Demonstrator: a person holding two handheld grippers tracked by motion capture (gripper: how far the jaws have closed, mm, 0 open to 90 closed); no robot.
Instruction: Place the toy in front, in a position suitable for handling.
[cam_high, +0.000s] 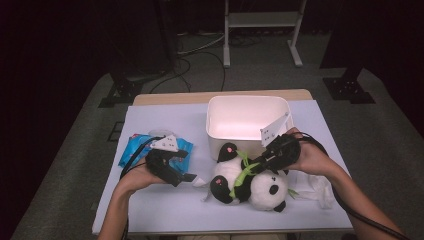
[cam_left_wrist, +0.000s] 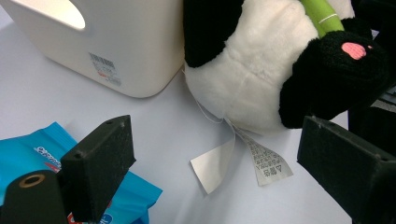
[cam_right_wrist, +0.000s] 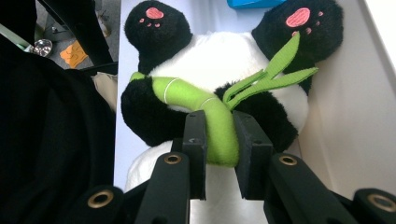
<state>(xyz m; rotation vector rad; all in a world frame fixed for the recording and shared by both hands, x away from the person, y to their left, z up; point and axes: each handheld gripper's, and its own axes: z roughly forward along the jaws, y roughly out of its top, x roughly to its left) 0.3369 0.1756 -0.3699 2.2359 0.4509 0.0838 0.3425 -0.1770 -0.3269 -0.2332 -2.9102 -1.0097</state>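
Note:
A black-and-white panda plush (cam_high: 250, 185) lies on its back on the table in front of the white bin (cam_high: 248, 101), hugging a green bamboo stalk (cam_right_wrist: 187, 93). My right gripper (cam_high: 251, 169) comes in from the right, and its two black pads press on that stalk (cam_right_wrist: 219, 144) over the panda's belly (cam_right_wrist: 210, 56). To the left of the panda, my left gripper (cam_high: 187, 166) stands open (cam_left_wrist: 215, 158) with nothing held. Its jaws face the panda's side (cam_left_wrist: 252, 70) and the sewn-in white labels (cam_left_wrist: 266, 161).
A blue wipes pack (cam_high: 134, 147) lies at the left, under my left gripper's near jaw (cam_left_wrist: 32, 149). The bin's wall (cam_left_wrist: 121, 42) stands close behind the plush. Crumpled white material (cam_high: 317, 189) lies by the right forearm. The light table top (cam_high: 165, 205) ends close to the person.

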